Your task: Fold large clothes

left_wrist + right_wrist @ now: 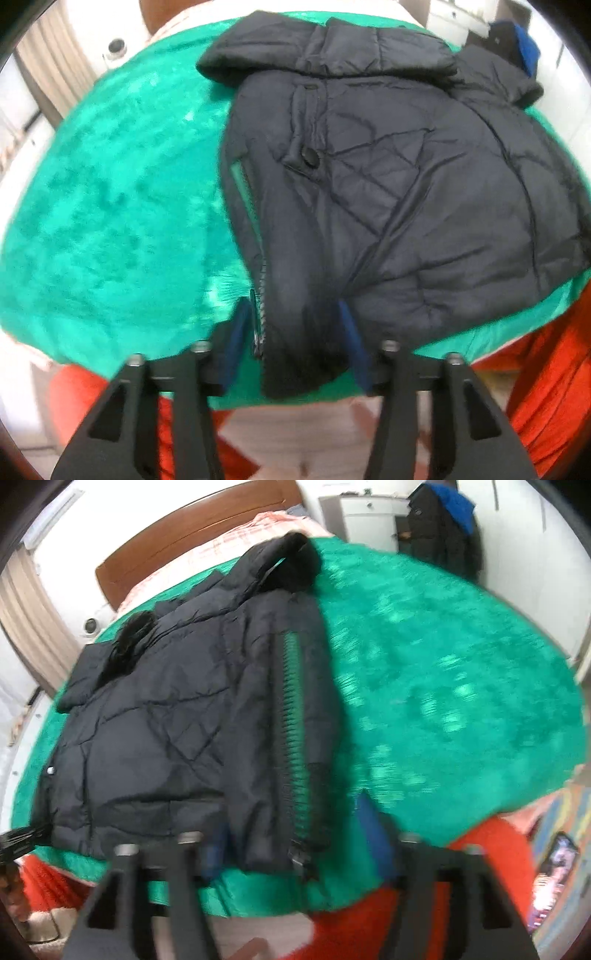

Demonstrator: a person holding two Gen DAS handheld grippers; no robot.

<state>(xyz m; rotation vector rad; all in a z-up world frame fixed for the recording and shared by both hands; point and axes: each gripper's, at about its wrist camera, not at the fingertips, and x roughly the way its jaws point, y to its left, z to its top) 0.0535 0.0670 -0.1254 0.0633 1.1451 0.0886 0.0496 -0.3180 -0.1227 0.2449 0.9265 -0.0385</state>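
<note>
Currently both tools point steeply down at the near edge of the bed. Left tool point(295, 332): fingers spread, blue pads standing on either side of the jacket's hem corner, with the zipper edge just inside the left pad; the pads do not visibly press the fabric. Right tool point(291, 834): fingers spread, with the opposite hem corner and its zipper end between them; the right pad stands clear of the cloth, while contact at the left pad cannot be told because of blur.

Count: one dark quilted jacket point(388, 177), two tools, one green blanket point(110, 203), one wooden headboard point(192, 528).

Position: the jacket lies flat on the green blanket, folded in on itself, hood toward 12 o'clock and hem toward 6 o'clock. In the left wrist view its body extends from the tool toward 1 o'clock. In the right wrist view it extends toward 11 o'clock, with bare blanket from 1 to 3 o'clock. Red fabric point(480, 856) shows below the bed edge at 6 o'clock.
</note>
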